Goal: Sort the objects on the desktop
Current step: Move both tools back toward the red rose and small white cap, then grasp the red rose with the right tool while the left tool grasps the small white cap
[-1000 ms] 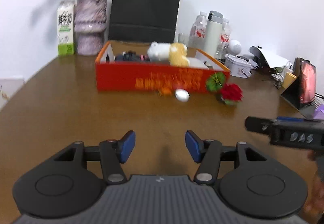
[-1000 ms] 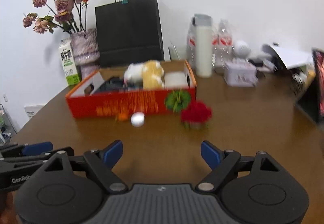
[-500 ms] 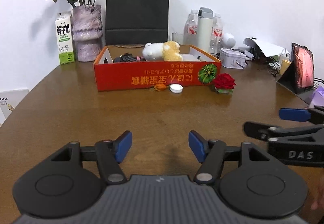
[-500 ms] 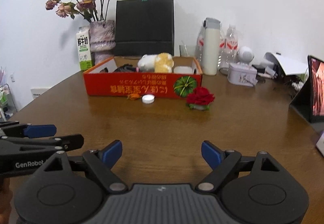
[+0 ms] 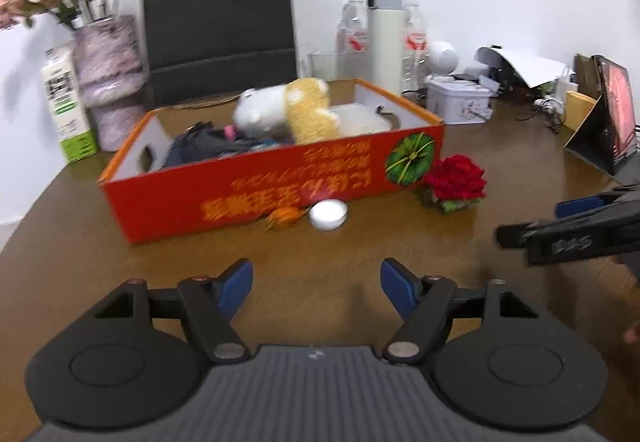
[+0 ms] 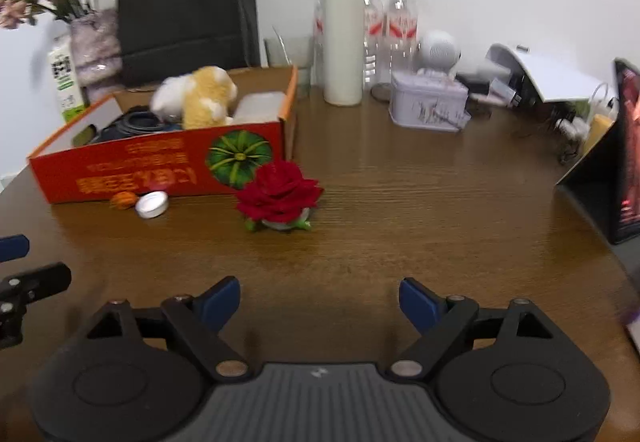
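Since the earlier frames, both grippers have been carried closer to the red box (image 5: 280, 178), which now looms larger in both views. Nothing is held by the left gripper (image 5: 316, 282): its fingers are being spread wider over bare table (image 5: 120, 234). The right gripper (image 6: 320, 300) is likewise seen with fingers wide apart and empty. A red rose (image 6: 280, 194) is set just in front of the box's right corner. A white cap (image 6: 152, 204) and a small orange object (image 6: 124, 200) lie side by side against the box's front wall. Plush toys (image 5: 288, 110) and dark items are seen inside the box.
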